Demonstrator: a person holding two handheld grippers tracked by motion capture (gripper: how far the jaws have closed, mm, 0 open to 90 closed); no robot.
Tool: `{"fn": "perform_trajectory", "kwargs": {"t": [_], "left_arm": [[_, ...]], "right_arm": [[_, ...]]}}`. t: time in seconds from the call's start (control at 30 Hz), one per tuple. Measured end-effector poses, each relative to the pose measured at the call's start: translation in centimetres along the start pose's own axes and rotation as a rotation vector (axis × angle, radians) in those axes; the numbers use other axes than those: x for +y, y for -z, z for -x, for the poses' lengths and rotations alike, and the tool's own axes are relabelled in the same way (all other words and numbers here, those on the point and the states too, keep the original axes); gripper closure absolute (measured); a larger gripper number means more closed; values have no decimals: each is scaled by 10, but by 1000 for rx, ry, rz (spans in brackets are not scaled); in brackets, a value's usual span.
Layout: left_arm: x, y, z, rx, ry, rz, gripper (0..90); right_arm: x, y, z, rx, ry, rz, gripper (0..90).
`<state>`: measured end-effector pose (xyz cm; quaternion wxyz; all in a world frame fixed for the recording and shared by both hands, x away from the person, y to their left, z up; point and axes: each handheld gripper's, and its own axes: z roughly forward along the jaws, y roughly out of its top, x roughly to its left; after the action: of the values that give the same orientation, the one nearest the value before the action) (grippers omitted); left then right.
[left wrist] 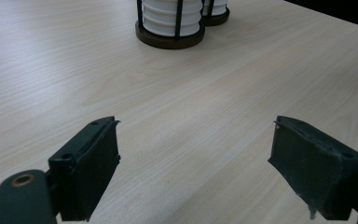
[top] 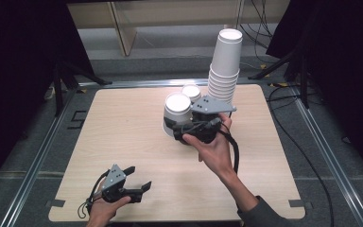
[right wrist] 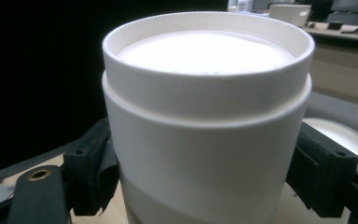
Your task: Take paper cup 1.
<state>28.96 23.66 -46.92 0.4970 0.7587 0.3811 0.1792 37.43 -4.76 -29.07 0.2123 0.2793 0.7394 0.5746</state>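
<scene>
One white paper cup (right wrist: 207, 121), upside down, is being gripped by the right gripper (top: 182, 124) near the middle of the table (top: 123, 142); the jaws are being pressed on its two sides, well below the raised base rim. In the right gripper view the wall is being held squarely between both pads. A second upturned cup (top: 191, 91) is standing just behind it, and a tall stack of cups (top: 226, 66) is standing beside that, at the far right part of the table.

The cup is being judged as very light, thin-walled and easily crushed; the paper looks smooth, so some slip is likely if the squeeze is too weak. Hold is best taken on the side wall close to the stiff base ring, with gentle pressure only, since the open mouth end will be deforming first.

The left gripper (top: 139, 189) is being held low over the near left of the table, nothing in it. Its jaws are seen standing apart in the left gripper view, with bare wood between them.
</scene>
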Motion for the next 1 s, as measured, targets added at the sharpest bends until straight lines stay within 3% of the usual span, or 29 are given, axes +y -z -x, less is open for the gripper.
{"fn": "perform_trajectory", "kwargs": {"t": [0.37,0.57,0.73,0.83,0.9,1.0], "left_arm": [[0,1,0,10,-1,-1,145],[0,1,0,10,5,7,145],[0,2,-1,11,-7,0,145],[0,2,0,8,7,10,145],[-1,3,0,11,9,19,145],[-1,5,-1,22,1,2,145]], "right_arm": [[-40,-11,1,67,-55,-50,202],[-60,-16,2,87,-47,-74,202],[-73,-20,3,100,-80,-98,201],[-80,-23,1,119,-86,-101,201],[-83,-23,1,107,-66,-114,201],[-88,-25,-1,126,-75,-126,201]]}}
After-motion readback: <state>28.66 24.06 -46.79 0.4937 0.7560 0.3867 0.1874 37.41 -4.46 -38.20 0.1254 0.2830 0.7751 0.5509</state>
